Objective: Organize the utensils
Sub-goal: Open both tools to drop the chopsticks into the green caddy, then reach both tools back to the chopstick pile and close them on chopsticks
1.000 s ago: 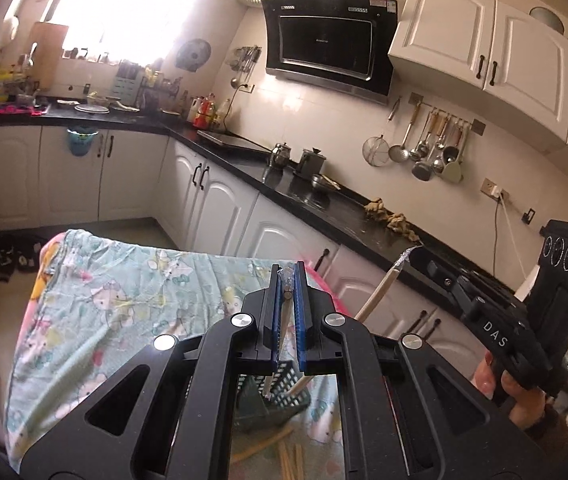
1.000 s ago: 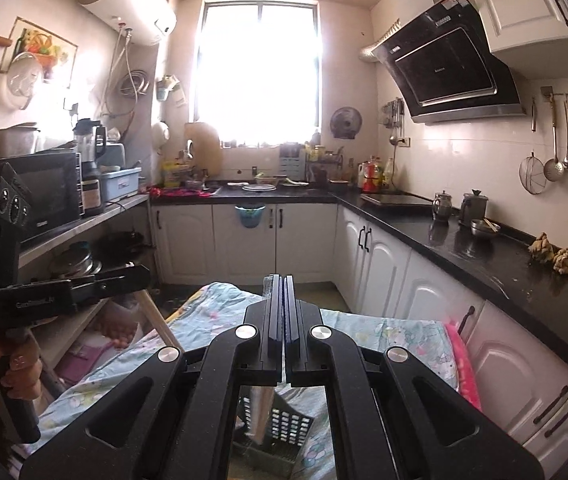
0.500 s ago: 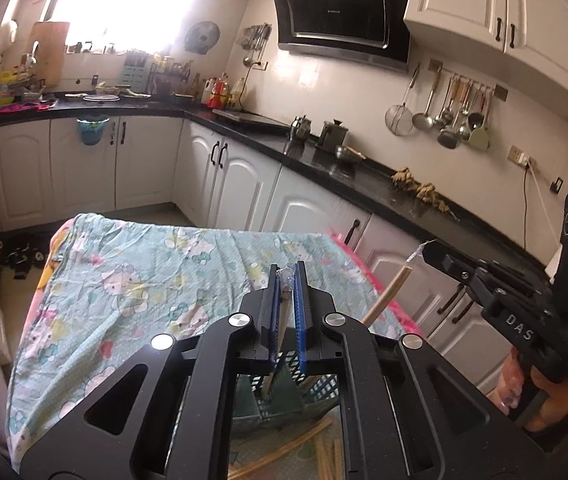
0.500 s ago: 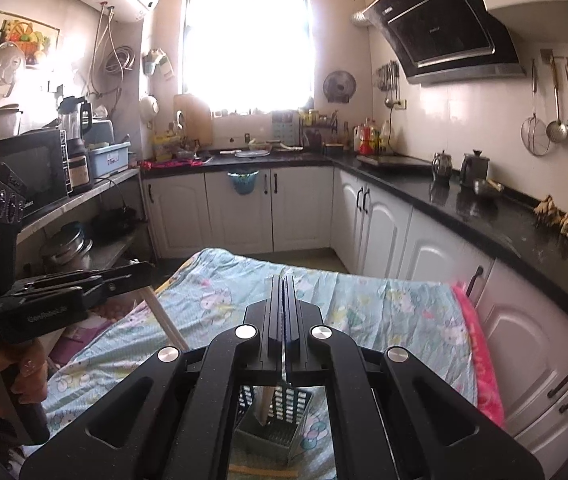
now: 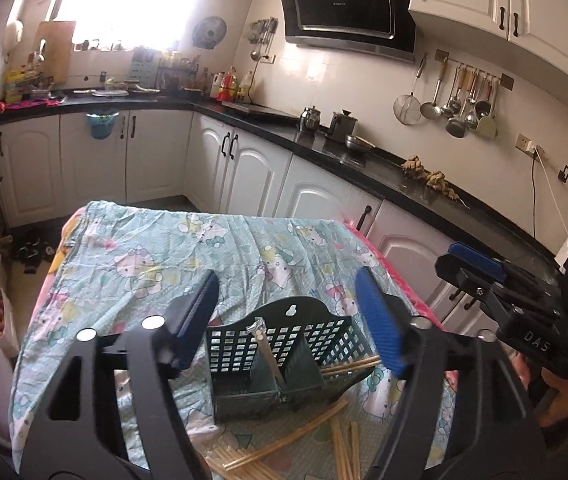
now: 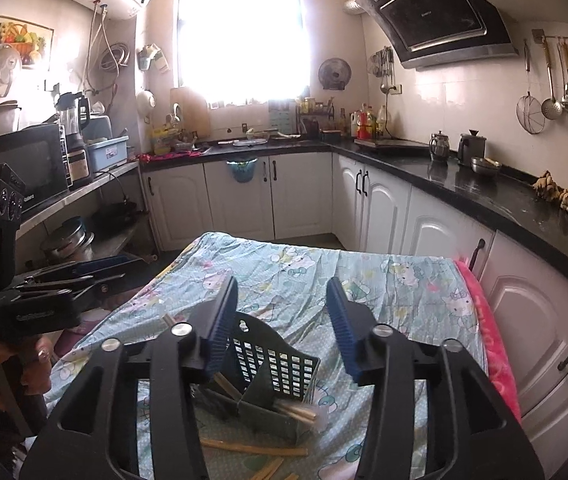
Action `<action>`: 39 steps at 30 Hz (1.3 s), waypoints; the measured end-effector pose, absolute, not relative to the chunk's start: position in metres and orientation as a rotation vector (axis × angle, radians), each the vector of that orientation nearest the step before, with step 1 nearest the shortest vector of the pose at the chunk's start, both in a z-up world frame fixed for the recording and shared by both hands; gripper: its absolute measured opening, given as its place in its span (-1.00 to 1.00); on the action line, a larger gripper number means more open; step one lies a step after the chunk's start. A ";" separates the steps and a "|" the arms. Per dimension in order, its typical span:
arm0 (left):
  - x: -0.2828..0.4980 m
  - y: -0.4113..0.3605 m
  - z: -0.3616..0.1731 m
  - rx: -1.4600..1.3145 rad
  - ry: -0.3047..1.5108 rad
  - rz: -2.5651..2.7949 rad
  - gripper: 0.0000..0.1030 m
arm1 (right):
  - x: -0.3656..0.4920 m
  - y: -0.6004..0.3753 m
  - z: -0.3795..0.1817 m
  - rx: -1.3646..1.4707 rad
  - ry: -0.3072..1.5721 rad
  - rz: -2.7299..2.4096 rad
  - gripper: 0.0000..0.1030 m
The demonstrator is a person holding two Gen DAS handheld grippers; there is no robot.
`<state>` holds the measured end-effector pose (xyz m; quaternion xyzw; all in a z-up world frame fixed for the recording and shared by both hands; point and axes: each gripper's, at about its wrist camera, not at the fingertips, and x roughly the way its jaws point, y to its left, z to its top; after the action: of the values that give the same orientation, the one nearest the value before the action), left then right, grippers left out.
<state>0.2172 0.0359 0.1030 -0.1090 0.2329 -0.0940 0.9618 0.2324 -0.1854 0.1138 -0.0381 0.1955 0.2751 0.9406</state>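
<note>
A dark green slotted utensil basket stands on the flowered tablecloth. My left gripper hovers just above it; its jaws are opening and nothing is between the pads. A wrapped chopstick leans in the basket's middle, and more chopsticks stick out of its right compartment. In the right wrist view my right gripper is also above the basket, jaws opening and empty. Blurred chopsticks lie in the compartment below it.
Several loose wooden chopsticks lie on the cloth in front of the basket. Black kitchen counters and white cabinets run along the right and far side. A shelf with a microwave stands to the left. A hand holds the left gripper's handle.
Both grippers were shut, each on a chopstick, and have sunk toward the basket. Now both stand apart, and the chopsticks have dropped into the basket.
</note>
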 end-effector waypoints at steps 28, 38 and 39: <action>0.147 0.066 0.093 -0.311 0.434 -0.142 0.79 | 0.155 -0.183 0.106 -0.138 0.355 0.613 0.27; 0.128 0.074 0.067 -0.320 0.475 -0.112 0.79 | 0.139 -0.170 0.082 -0.168 0.401 0.638 0.27; 0.128 0.073 0.064 -0.319 0.482 -0.109 0.79 | 0.138 -0.169 0.079 -0.172 0.408 0.640 0.27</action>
<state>0.1279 0.0733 0.0644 -0.1573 0.2374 -0.0539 0.9571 0.1378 -0.1688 0.0790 -0.0836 0.1987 0.3119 0.9254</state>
